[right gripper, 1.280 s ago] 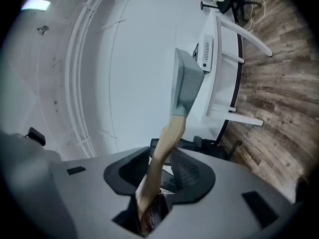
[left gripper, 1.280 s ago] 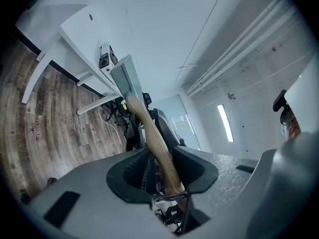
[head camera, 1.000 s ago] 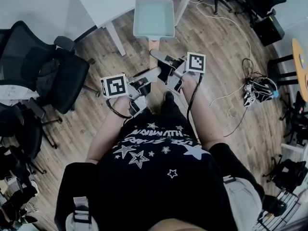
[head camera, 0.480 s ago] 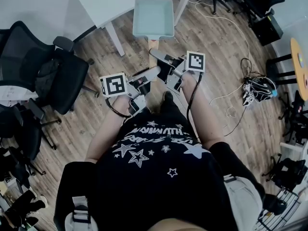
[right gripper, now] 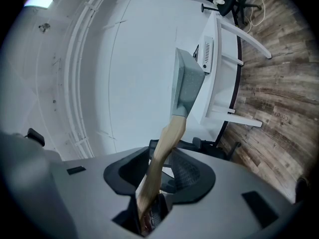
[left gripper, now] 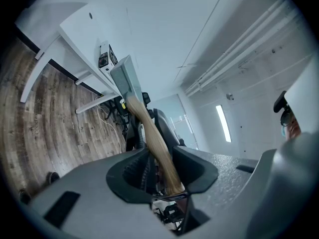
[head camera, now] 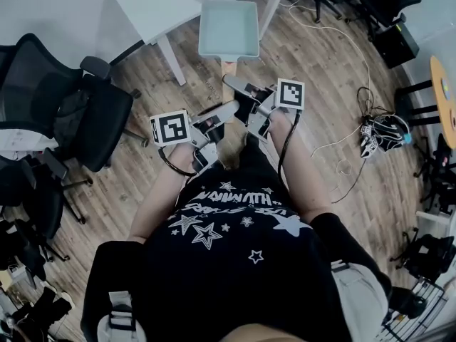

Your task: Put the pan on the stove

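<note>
Over the wooden floor [head camera: 320,70], in front of the person, the pan [head camera: 228,27] hangs in the air near the edge of the white tabletop [head camera: 153,2] (no stove shows anywhere). Past the office chairs [head camera: 78,112] on the left, the left gripper [left gripper: 162,171] has its jaws pinching the wooden handle [left gripper: 149,133]. The right gripper [right gripper: 159,176] pinches the same handle from the other side. Both grips sit far down the handle, so I'd say the square body could sag, twist and slip. The cables [head camera: 381,134] at right could catch a foot.
</note>
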A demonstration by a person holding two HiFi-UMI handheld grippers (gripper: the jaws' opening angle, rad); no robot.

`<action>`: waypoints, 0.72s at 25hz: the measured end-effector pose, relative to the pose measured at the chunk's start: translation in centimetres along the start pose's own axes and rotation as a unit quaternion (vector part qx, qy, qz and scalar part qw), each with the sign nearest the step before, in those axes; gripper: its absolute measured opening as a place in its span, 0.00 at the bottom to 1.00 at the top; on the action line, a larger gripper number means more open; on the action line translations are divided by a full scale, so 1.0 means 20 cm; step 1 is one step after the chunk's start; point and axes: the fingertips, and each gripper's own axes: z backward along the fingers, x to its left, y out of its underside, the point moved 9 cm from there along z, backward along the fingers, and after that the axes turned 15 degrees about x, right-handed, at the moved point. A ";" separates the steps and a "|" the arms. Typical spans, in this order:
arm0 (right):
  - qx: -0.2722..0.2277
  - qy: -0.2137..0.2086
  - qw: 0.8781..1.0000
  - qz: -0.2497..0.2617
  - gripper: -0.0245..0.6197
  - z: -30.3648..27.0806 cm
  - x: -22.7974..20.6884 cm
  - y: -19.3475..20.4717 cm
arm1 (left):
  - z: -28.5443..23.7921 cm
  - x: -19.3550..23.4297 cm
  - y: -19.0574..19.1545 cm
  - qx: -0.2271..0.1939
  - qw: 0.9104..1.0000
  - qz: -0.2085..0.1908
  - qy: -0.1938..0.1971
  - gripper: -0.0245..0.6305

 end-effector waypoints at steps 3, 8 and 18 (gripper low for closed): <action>0.000 0.002 1.000 -0.003 0.25 0.01 -0.01 -0.01 | 0.00 0.01 0.00 0.000 1.000 0.002 -0.004 0.26; 0.002 0.004 1.000 -0.006 0.25 0.04 -0.04 -0.12 | -0.08 0.04 -0.10 0.001 1.000 -0.013 -0.010 0.26; 0.020 -0.010 1.000 -0.004 0.25 0.07 -0.16 -0.41 | -0.23 0.15 -0.33 -0.014 0.999 -0.016 -0.024 0.26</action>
